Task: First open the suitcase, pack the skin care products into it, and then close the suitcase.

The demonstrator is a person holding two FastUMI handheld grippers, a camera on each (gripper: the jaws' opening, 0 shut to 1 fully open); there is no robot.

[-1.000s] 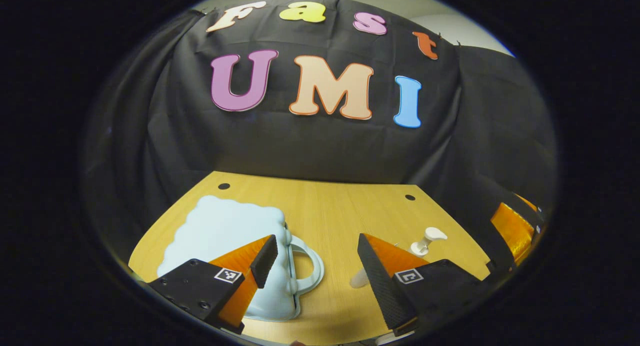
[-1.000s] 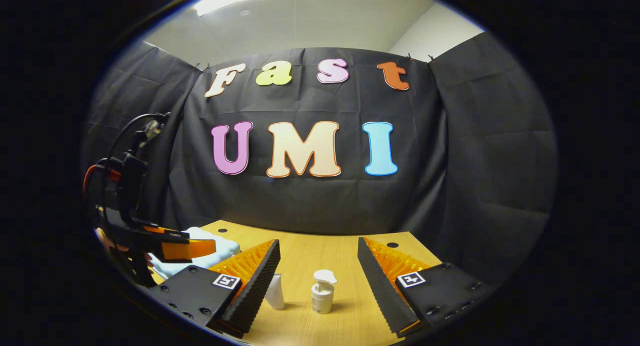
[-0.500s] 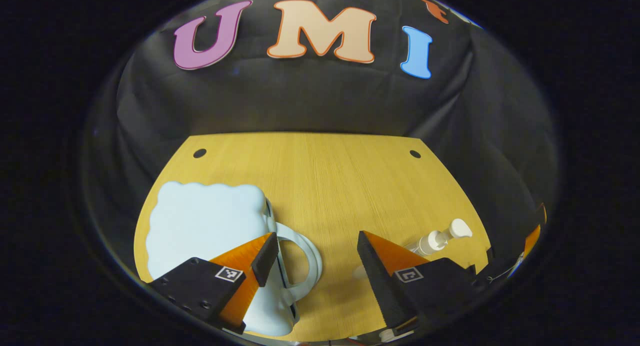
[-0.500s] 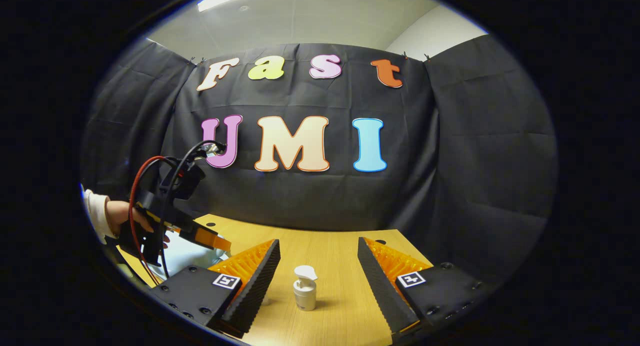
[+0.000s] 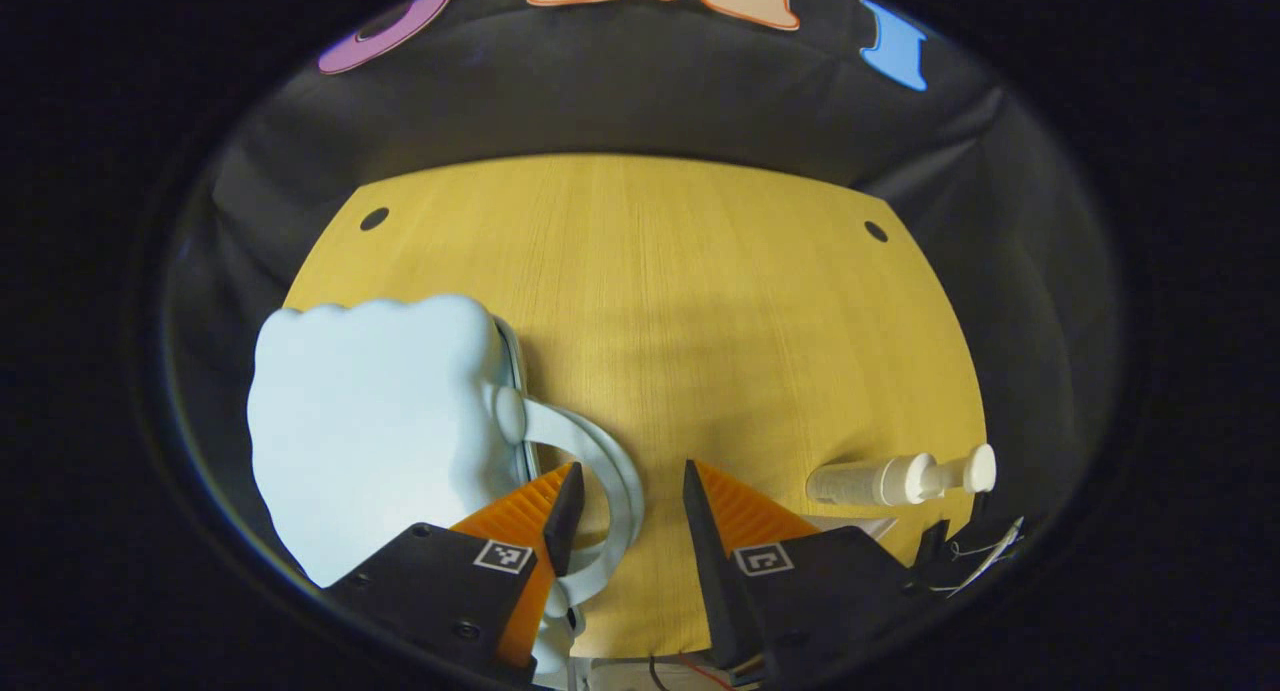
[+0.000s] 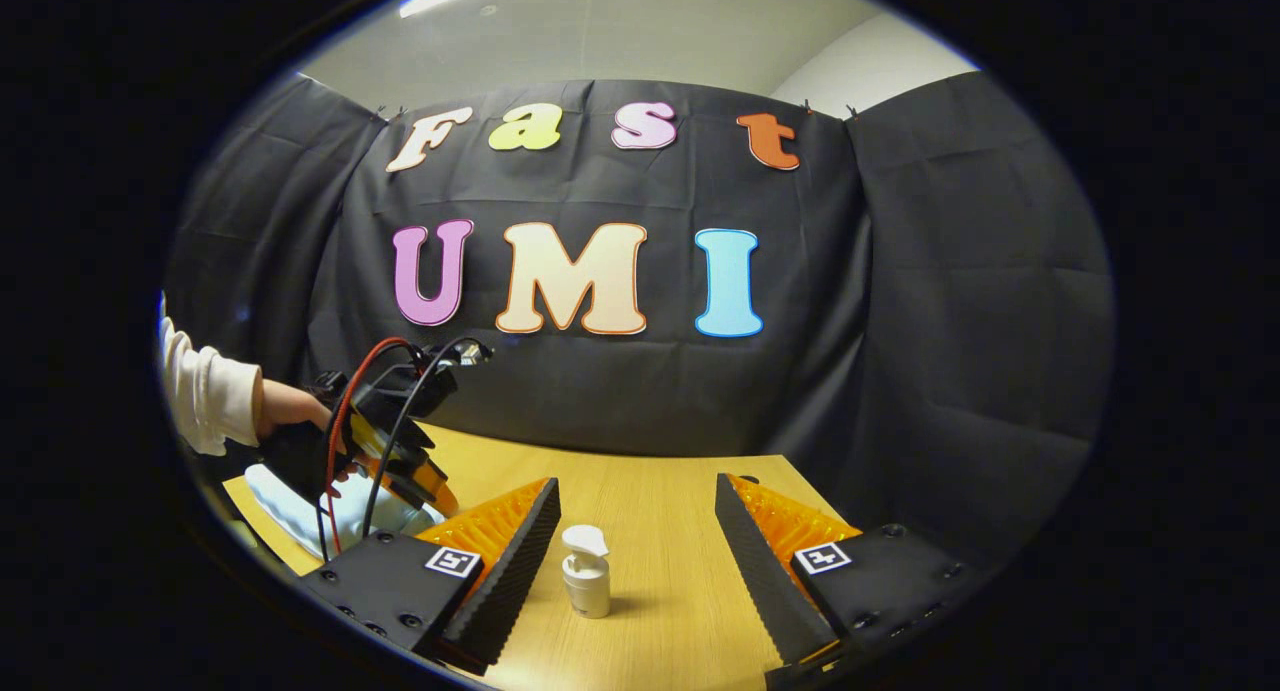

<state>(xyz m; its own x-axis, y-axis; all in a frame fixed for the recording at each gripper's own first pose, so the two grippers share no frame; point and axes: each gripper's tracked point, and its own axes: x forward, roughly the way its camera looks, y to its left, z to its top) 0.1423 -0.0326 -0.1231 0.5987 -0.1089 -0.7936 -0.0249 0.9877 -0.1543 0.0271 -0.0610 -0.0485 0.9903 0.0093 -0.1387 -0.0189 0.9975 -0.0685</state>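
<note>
The light blue suitcase (image 5: 370, 421) lies shut on the wooden table (image 5: 700, 301), its looped handle (image 5: 610, 461) pointing right. My left gripper (image 5: 628, 506) hovers open over that handle. The handle's outer arc runs between the fingers, and one fingertip (image 5: 566, 501) sits inside the loop; neither finger visibly presses on it. A white pump bottle (image 5: 900, 478) stands to the right. In the right gripper view the same bottle (image 6: 587, 583) stands upright ahead of my open right gripper (image 6: 637, 531), clear of both fingers. At far left a hand (image 6: 285, 411) holds the left gripper (image 6: 400, 451) above the suitcase (image 6: 330, 511).
Black cloth walls close in the table at the back and both sides. Two small dark holes (image 5: 374, 218) (image 5: 876, 231) mark the table's far corners. Bare wood stretches between the suitcase and the bottle.
The left gripper has tipped downward and moved onto the suitcase handle, its fingers drawing closer together. The right gripper has drifted slightly, so the bottle sits further left in its view.
</note>
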